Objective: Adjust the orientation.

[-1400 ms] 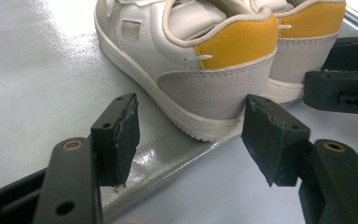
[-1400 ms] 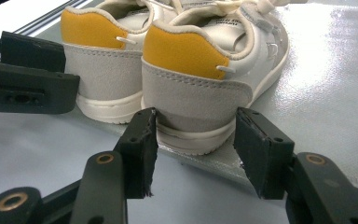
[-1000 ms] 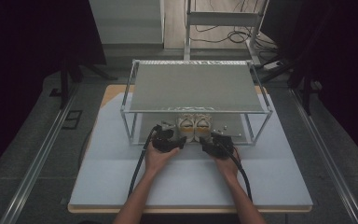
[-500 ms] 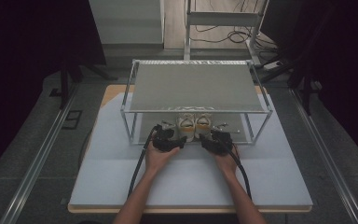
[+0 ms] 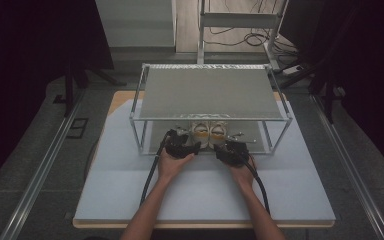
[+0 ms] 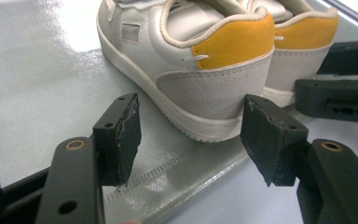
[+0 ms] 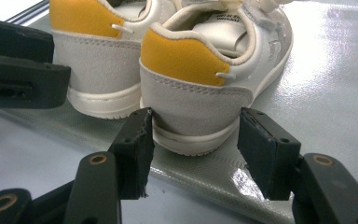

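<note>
Two small white shoes with yellow heel tabs stand side by side on the lower shelf of the wire rack (image 5: 210, 92), heels toward the rack's front edge. The left shoe (image 6: 200, 70) sits just ahead of the left gripper (image 6: 189, 135), whose jaws are spread wide on either side of the heel without touching it. The right shoe (image 7: 205, 79) has its heel between the spread jaws of the right gripper (image 7: 193, 149); the pads look very near the sole, but no squeeze is visible, so I judge it released as well. In the high view the left gripper (image 5: 180, 144) and the right gripper (image 5: 232, 150) both sit at the rack's front opening, with the shoes (image 5: 209, 131) just behind them under the top shelf.

Judging by this, the reach is done and the grasp, plus whatever lift follows, is left.

Compared with the frame half a second back, the hands sit at much the same spot at the rack's front, and the shoes have not shifted.
</note>
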A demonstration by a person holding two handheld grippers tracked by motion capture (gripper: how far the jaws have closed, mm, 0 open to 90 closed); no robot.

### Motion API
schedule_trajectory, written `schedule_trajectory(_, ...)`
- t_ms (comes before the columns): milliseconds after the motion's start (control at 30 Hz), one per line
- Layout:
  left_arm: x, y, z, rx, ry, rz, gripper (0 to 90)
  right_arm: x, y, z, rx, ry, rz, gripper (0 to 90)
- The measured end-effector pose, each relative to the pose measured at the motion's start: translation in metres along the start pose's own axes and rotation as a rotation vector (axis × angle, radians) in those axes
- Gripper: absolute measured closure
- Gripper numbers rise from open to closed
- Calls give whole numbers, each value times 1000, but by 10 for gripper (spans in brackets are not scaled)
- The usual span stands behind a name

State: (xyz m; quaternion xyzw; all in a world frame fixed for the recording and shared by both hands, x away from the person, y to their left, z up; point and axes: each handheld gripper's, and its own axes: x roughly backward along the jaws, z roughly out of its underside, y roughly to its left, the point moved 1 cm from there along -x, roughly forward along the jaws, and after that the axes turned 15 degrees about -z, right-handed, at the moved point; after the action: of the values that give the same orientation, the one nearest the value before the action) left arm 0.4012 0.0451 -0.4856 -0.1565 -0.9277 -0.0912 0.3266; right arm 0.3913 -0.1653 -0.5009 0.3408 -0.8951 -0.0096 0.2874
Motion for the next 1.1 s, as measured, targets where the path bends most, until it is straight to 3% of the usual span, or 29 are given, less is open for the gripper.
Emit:
schedule_trajectory(67,-1,2,2,-20,1,6,376,0,0,0,4,5,1,454)
schedule_trajectory(267,-2,2,7,-21,5,-1,347,1,0,0,-2,12,-1,432)
schedule_trajectory(467,6,6,9,2,-18,16,325,11,1,2,-3,-10,-16,417)
schedule_trajectory(667,17,8,10,23,-39,43,316,24,7,2,11,-33,-50,412)
schedule_trajectory(867,29,13,12,-2,-63,86,313,39,13,2,47,-50,-95,419)
schedule_trajectory(933,35,11,15,38,-53,96,313,44,14,3,53,-56,-109,418)
schedule_trajectory(1100,45,15,22,27,-58,111,314,53,15,7,69,-56,-133,417)
